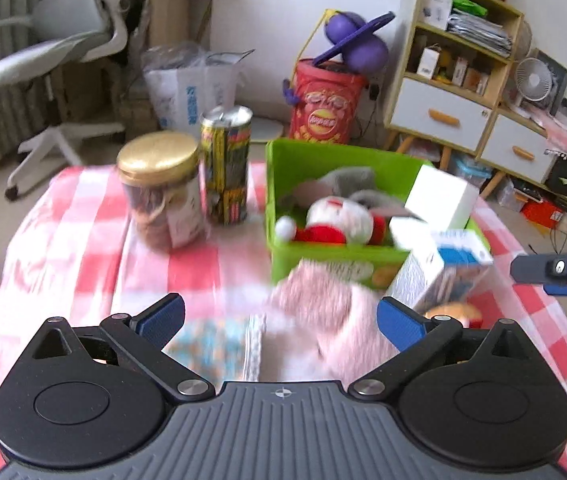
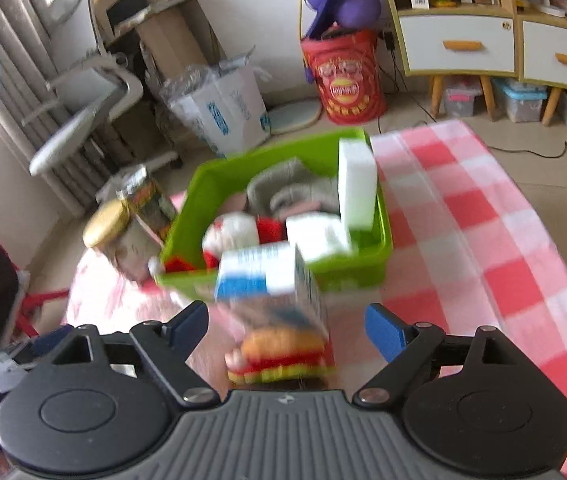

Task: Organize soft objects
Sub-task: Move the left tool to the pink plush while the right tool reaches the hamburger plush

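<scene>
Pink cloth (image 1: 323,320), blurred and crumpled, lies before the green bin (image 1: 283,160); both grippers' jaws spread wide, grasping nothing.

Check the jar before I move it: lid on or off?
On: the gold lid caps the glass jar, which stands upright on the checked cloth.

Glossy green plastic bin (image 2: 367,256) holds fuzzy plush (image 1: 339,220) and matt white foam blocks (image 2: 357,184). The checked tablecloth (image 2: 483,240) is soft woven cloth. The jar (image 1: 163,196) is clear with a shiny gold metal lid. The can (image 1: 225,164) is glossy metal. The pink cloth (image 1: 323,320) looks fleecy.
</scene>
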Available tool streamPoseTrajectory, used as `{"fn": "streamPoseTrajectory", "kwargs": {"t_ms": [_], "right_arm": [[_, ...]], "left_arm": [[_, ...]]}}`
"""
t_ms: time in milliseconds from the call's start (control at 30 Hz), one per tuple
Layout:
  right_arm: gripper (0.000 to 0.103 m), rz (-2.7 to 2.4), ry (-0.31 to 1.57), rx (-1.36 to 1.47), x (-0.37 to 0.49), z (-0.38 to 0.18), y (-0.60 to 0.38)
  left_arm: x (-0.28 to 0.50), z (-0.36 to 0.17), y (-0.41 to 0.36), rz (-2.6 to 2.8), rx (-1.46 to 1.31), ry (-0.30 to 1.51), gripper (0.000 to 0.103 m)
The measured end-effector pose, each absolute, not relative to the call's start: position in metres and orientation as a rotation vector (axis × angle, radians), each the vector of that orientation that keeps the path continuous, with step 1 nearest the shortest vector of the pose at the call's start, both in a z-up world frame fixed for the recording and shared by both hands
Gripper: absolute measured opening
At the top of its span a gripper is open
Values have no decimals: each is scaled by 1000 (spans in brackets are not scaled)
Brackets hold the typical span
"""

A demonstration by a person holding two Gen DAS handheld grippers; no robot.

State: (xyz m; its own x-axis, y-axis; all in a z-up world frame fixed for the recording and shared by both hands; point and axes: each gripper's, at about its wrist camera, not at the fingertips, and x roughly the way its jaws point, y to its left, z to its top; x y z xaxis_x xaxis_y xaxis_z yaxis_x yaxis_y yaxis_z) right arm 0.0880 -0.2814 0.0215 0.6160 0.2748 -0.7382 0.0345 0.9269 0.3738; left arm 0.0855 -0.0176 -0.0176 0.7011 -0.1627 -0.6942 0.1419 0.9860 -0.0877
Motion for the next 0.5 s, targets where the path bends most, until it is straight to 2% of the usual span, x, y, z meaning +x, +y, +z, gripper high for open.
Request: {"fn": "streamPoseTrajectory", "kwargs": {"t_ms": [333, 500], "right_arm": [[62, 114, 922, 358, 64, -4, -272], [62, 102, 959, 388, 66, -13, -270]], "left_arm": [[63, -30, -21, -196, -74, 791, 97], [68, -39, -29, -240, -116, 826, 94]]}}
